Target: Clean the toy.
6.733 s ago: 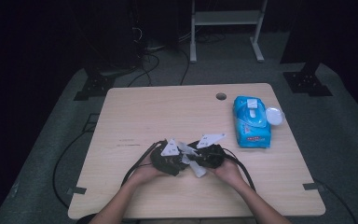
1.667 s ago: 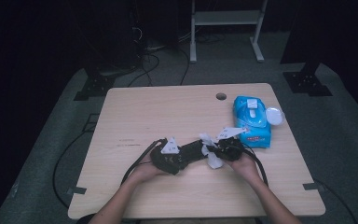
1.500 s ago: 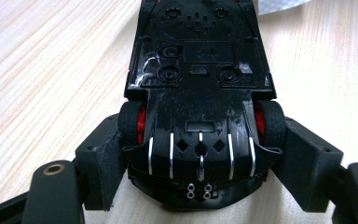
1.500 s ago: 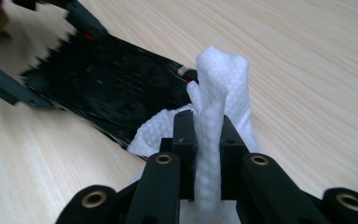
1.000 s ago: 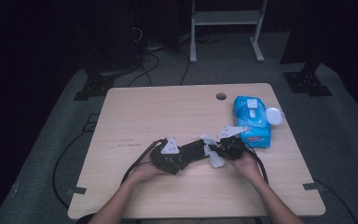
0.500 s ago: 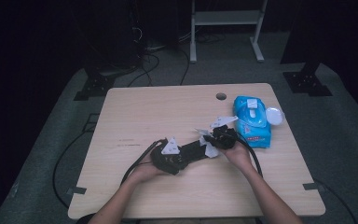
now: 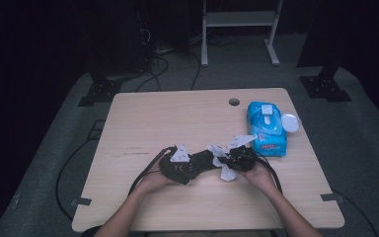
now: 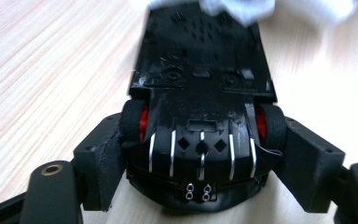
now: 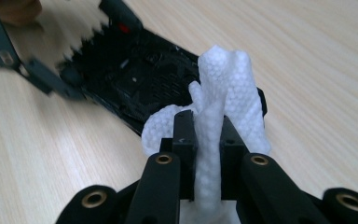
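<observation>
A black toy car (image 8: 200, 107) lies underside up, with red wheel hubs, and my left gripper (image 8: 203, 163) is shut on its sides. In the high view the left gripper (image 7: 180, 165) sits at the table's front middle and the car (image 7: 202, 160) points right. My right gripper (image 9: 209, 135) is shut on a crumpled white wipe (image 9: 223, 93), which hangs over the far end of the car (image 9: 135, 70). From above, the right gripper (image 7: 239, 155) is just right of the car, with the wipe (image 7: 223, 172) below it.
A blue pack of wipes (image 7: 266, 126) lies at the table's right, with a round white lid (image 7: 290, 122) beside it. A cable hole (image 7: 234, 101) sits near the back edge. Black cables trail off the front-left of the wooden table (image 7: 153, 118).
The right gripper with the wipe has slid back toward the person along the car after reaching toward the pack. The left gripper and car have stayed put.
</observation>
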`<state>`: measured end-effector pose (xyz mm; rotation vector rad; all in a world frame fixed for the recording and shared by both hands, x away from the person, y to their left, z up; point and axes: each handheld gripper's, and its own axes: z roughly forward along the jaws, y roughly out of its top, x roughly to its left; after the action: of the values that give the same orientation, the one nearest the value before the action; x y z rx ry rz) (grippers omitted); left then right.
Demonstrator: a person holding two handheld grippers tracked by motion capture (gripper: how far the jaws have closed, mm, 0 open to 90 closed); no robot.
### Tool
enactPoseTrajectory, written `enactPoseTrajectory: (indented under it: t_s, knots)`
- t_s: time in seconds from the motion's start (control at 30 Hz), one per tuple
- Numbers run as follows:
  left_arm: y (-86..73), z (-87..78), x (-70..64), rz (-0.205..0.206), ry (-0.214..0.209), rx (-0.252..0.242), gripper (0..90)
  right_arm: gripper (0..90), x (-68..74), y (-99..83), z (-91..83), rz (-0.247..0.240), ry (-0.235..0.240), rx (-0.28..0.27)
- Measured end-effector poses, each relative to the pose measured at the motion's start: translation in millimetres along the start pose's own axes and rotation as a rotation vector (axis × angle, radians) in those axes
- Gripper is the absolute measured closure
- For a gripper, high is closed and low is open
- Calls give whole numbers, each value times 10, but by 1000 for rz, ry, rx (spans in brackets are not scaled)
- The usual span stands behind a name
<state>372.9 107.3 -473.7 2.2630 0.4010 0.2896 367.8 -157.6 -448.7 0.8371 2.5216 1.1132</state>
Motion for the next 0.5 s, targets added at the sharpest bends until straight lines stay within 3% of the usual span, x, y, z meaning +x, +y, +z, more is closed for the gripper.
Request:
enactPoseTrajectory:
  t_s: [0.07,0.13,0.33,0.5]
  knots:
    - [-3,-23,66,-89,-39,-30,204,811,-3,-57,18,-6,-2,0]
    - [-32,-26,104,-136,-51,-44,182,811,-25,-102,9,22,2,-13]
    - [-80,-75,245,-286,-157,-88,164,811,-13,-152,14,0,-24,-27]
    - [-94,-71,266,-303,-173,-87,163,810,-13,-140,10,-8,-18,-17]
